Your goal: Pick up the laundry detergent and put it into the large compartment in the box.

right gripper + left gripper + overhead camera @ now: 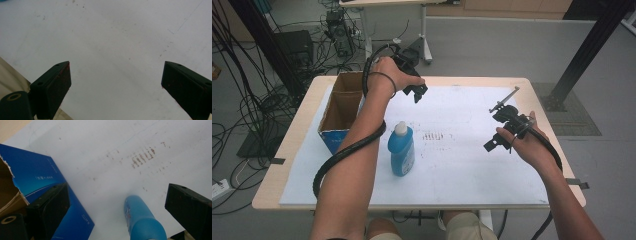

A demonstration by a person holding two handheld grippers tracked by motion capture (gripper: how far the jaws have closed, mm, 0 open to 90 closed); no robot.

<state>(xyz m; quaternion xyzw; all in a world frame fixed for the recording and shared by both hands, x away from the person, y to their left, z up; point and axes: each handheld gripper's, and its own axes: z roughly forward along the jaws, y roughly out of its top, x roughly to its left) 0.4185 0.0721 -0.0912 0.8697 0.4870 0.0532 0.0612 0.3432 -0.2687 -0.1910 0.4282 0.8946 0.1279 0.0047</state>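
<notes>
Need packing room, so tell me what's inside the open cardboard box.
In the high view the open brown cardboard box with blue sides shows bare brown inner walls and floor; its near corner is hidden behind the person's left forearm.

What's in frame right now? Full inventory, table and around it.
blue bottle: 1, blue with white cap, upright, left of centre on the sheet
cardboard box: 1, brown inside, blue outside, open top, left end of the table
white sheet: 1, white with reddish-brown marks near its middle, covers most of the table
table: 1, light wood
cables: many, black, on the floor at left
left gripper: 1, black, open, above the sheet beyond the bottle
right gripper: 1, black, open, over the sheet's right side
</notes>
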